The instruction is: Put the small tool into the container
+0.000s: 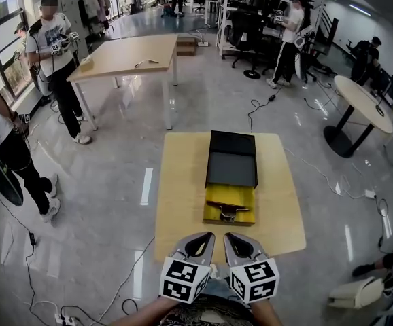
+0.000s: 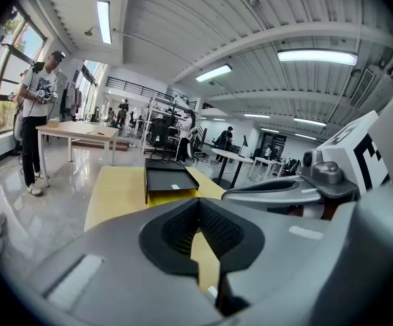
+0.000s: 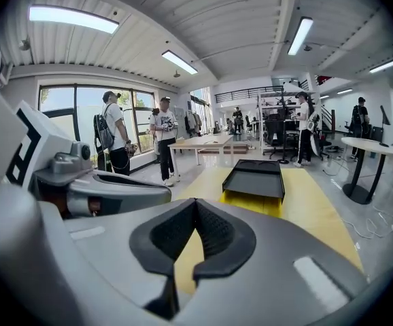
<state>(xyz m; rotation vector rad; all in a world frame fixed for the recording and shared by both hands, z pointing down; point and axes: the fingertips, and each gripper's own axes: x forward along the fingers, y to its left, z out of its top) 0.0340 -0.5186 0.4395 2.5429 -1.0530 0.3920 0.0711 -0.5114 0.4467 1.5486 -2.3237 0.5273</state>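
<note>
Tool point(image 1: 226, 209) lies inside the container point(image 1: 212, 217), in its open yellow near half, flat on the floor and roughly crosswise. That is where the task wants it, though whether the task put it there cannot be told from this. A black lid point(image 1: 232, 158) covers the container's far half. The container sits lengthwise on a table point(image 1: 183, 182).

Both grippers hang off the container's near end, side by side and pointing at it, well short of the tool. The left gripper point(image 1: 207, 236) has its jaws pressed together with nothing between them, and so does the right gripper point(image 1: 228, 236). Each gripper view shows the ribbed pads meeting at the tip.

The tool looks like a small hand tool with dark arms and a paler metal part at the middle. It is probably light, stiff and not fragile. The bare metal may be slick, so the dark arms seem the better hold, pinched across their width near the middle to stop it swinging. The container's low walls leave little room at either end, so a grip from above would suit best.
</note>
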